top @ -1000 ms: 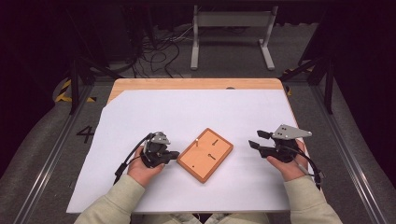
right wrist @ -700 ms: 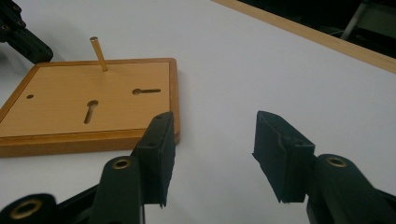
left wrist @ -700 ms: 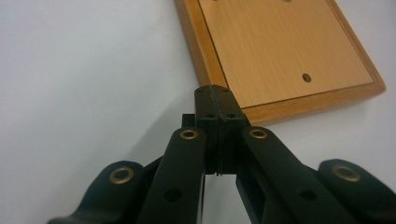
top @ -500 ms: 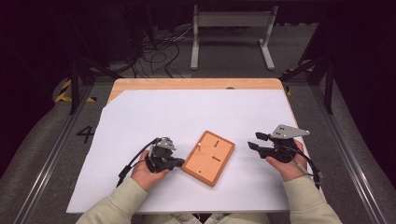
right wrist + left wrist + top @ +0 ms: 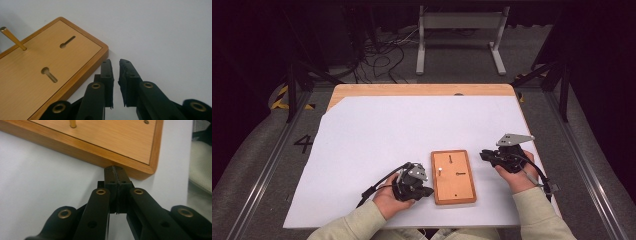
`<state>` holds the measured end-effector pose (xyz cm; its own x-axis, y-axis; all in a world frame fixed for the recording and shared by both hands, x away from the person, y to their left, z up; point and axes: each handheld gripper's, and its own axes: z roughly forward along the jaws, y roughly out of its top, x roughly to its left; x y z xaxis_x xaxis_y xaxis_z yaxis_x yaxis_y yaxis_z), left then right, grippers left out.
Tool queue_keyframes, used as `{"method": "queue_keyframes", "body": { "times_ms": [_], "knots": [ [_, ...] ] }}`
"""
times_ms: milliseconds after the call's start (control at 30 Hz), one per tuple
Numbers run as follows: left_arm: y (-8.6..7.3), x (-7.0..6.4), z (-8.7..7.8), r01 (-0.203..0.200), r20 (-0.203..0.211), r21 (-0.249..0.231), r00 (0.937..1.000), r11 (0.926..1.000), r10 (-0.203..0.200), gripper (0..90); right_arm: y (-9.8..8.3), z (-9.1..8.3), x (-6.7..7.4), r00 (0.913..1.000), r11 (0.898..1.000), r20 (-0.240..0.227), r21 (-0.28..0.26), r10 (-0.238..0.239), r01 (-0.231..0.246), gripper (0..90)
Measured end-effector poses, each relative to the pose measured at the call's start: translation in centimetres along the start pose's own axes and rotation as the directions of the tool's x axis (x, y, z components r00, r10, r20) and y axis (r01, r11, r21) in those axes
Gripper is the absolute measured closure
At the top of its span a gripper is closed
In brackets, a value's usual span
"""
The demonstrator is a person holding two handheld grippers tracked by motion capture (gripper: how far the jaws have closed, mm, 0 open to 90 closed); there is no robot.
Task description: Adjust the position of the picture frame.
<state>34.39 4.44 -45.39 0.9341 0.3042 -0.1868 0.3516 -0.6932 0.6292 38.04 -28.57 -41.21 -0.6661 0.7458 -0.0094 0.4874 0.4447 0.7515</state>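
A flat wooden board (image 5: 453,176) with keyhole slots and one upright brass pin (image 5: 439,170) lies on the white sheet, long side pointing away from me. My left gripper (image 5: 430,191) is shut with nothing in it. In the left gripper view its tips (image 5: 115,170) touch the board's edge (image 5: 100,157) near a rounded corner. My right gripper (image 5: 483,155) rests at the board's far right corner. Its jaws have just been closing and now stand a narrow gap apart (image 5: 115,62), with nothing between them, just beside the board's corner (image 5: 100,53).
The white sheet (image 5: 377,135) covers most of a wooden table (image 5: 412,90). A metal stand (image 5: 459,30) and loose cables (image 5: 382,55) sit on the floor beyond the far edge. Rails run along both sides of the table.
The board has swung from a diagonal lie to straight and shifted right. My left hand moved right and nearer with it. The right gripper's jaws have narrowed; that hand stayed put.
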Motion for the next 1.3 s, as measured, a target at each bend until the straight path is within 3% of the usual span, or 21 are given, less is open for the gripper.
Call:
{"method": "queue_keyframes", "body": {
  "times_ms": [67,133,200,300,367,467,533,667,1000,1100,1167,1267,1300],
  "knots": [
    [-0.2,0.4,-0.6,0.005,-0.036,-0.018,0.9994,0.9998,-0.005,87.8,0.2,0.7,0.1,1.0,0.999,0.002,0.032,0.007,-0.008,86.5],
    [-0.3,0.7,-1.1,0.016,-0.041,-0.032,0.999,0.9994,-0.017,86.1,0.4,1.5,0.1,0.9997,0.998,0.01,0.063,0.024,-0.025,88.8],
    [-0.7,1.6,-2.5,0.065,-0.059,-0.086,0.9958,0.9942,-0.07,84.9,0.5,2.4,0.1,0.9992,0.995,0.01,0.086,0.04,-0.04,90.0],
    [-1.0,2.4,-3.4,0.079,-0.085,-0.124,0.9923,0.9891,-0.09,83.4,0.8,3.4,0.2,0.9986,0.992,0.013,0.111,0.052,-0.053,90.0],
    [-1.5,3.1,-4.5,0.113,-0.102,-0.163,0.9862,0.9802,-0.13,82.7,1.2,4.6,0.2,0.9986,0.988,0.021,0.146,0.049,-0.052,90.0],
    [-1.9,3.7,-5.1,0.131,-0.114,-0.184,0.9815,0.9741,-0.154,82.0,1.7,5.5,0.5,0.9991,0.985,0.01,0.165,0.042,-0.043,90.0],
    [-2.2,4.1,-5.5,0.148,-0.116,-0.191,0.9783,0.9705,-0.172,81.3,2.1,6.1,0.8,0.9986,0.982,0.051,0.188,0.013,-0.022,90.0],
    [-2.5,4.4,-5.8,0.158,-0.12,-0.186,0.9758,0.9696,-0.183,80.1,3.0,7.0,0.9,0.9998,0.986,0.013,0.163,0.017,-0.019,90.0],
    [-3.2,5.2,-6.6,0.188,-0.142,-0.205,0.9652,0.9605,-0.219,79.4,6.7,11.2,3.9,0.9936,0.984,-0.057,0.141,-0.098,0.105,90.0],
    [-3.5,5.5,-6.9,0.195,-0.159,-0.221,0.9593,0.9555,-0.233,78.3,7.0,10.5,4.3,0.9917,0.982,-0.006,0.14,-0.128,0.128,89.5],
    [-3.7,5.8,-7.1,0.2,-0.165,-0.225,0.9567,0.9537,-0.24,77.6,6.9,9.9,4.5,0.9924,0.984,-0.011,0.13,-0.123,0.123,90.0],
    [-4.0,6.3,-7.6,0.223,-0.174,-0.244,0.9474,0.9437,-0.269,74.8,6.0,7.4,5.5,0.9875,0.987,-0.104,0.094,-0.119,0.129,90.0],
    [-4.1,6.4,-7.7,0.227,-0.176,-0.25,0.9451,0.941,-0.275,74.8,5.7,6.5,6.3,0.978,0.986,-0.165,0.086,-0.128,0.143,90.0]
  ]
}}
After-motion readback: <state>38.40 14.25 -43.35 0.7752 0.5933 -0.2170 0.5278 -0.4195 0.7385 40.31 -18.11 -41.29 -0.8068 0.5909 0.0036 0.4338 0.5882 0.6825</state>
